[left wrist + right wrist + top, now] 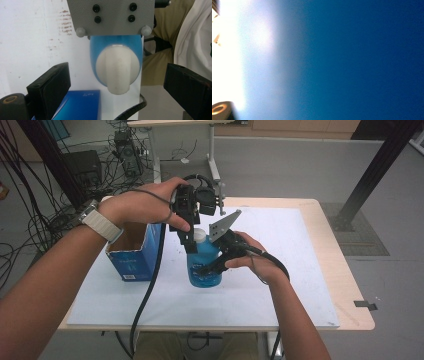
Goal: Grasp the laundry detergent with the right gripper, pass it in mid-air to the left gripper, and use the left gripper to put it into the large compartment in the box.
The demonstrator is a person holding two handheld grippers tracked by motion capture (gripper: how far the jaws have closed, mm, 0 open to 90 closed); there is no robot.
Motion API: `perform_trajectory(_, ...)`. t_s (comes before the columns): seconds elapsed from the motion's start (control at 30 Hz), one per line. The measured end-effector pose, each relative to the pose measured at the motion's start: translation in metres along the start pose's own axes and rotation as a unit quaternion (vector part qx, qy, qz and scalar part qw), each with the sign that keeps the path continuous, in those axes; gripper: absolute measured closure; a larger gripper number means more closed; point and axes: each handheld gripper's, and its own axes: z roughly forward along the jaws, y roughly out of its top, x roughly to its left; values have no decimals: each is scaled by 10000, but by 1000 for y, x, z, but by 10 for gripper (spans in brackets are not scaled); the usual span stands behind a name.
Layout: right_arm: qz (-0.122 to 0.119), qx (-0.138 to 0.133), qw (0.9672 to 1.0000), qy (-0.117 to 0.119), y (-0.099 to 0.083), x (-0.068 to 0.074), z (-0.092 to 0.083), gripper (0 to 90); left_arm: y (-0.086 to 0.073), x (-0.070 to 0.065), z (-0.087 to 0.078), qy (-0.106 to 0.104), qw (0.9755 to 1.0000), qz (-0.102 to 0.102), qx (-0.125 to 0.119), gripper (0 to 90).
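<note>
White board covers my table (300, 270), with grey floor and cables beyond it. From the high view, a blue bottle (202, 267) stands upright near the middle of the board, and an open blue box (134, 251) stands just to its left. My right tongs (209, 269) come in from the right and lie against the bottle's body, clamped on it low down. My left tongs (189, 240) hang from above, pointing down at the bottle's white cap (199, 235), close beside it.

Looking along my left tongs (117, 85), I see straight down on the cap (117, 72) and the bottle's blue shoulder (95, 57) around it. My two black jaws are spread wide, one on each side of the cap and apart from it, so nothing is pinched. The grey plate (111, 15) of my right tongs juts over the bottle's far edge, and the box (80, 105) shows at the bottom.

Along my right tongs, blue plastic of the bottle (362, 60) sits right against the lens, blurred, fading to glare on the left. That fits jaws pressed on the bottle.
</note>
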Motion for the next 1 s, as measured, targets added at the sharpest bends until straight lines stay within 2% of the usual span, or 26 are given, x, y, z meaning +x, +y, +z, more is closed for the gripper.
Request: perform_trajectory(1.0, -13, 21, 10000, -16, 1, -1, -1, 436, -2, -1, 0, 22, 10000, -2, -33, 76)
